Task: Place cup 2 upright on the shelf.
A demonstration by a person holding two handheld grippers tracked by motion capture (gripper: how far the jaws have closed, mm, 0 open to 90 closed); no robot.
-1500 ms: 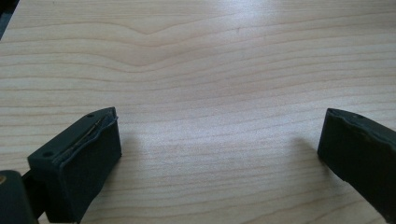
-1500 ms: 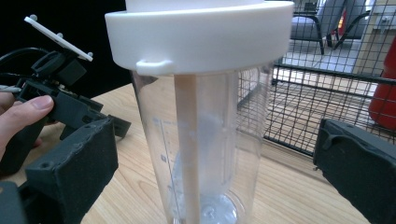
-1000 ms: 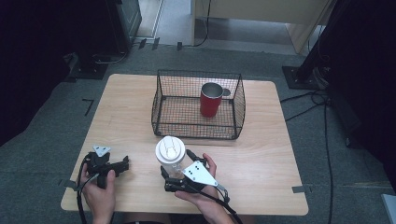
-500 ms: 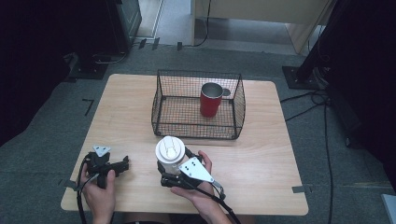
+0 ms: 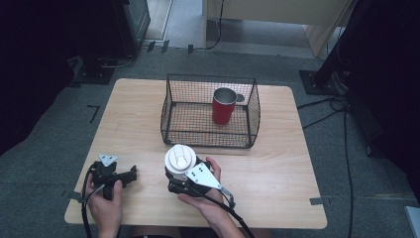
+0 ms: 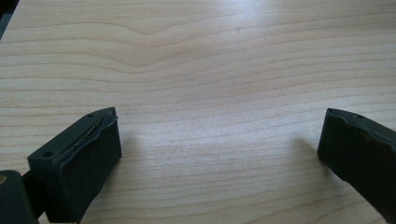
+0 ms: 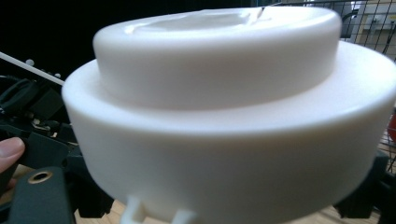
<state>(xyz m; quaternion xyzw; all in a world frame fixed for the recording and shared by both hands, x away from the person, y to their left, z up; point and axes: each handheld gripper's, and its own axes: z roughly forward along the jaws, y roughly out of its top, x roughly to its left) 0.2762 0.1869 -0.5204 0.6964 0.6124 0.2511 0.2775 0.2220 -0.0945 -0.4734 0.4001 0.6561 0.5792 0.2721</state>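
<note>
A cup with a white lid (image 5: 179, 157) stands on the wooden table (image 5: 277, 163) near its front edge. My right gripper (image 5: 174, 179) reaches in at the cup's near side. Its jaws have just been closing and now press on the cup from both sides. In the right gripper view the white lid (image 7: 219, 116) looms very close, with the black jaws low at either side of it. My left gripper (image 5: 130, 173) lies at the front left, pointing right, a short way from the cup. It is open, with bare wood between its fingers (image 6: 79, 163).
A black wire basket (image 5: 171, 106) stands at the table's middle back with a red metal mug (image 5: 223, 106) upright inside. Bare wood lies right of the right hand. Cables trail from both grippers over the front edge.
The right gripper has slid in to the left until its jaws straddle the cup, and they have closed on it. The cup and the left gripper have stayed put.
</note>
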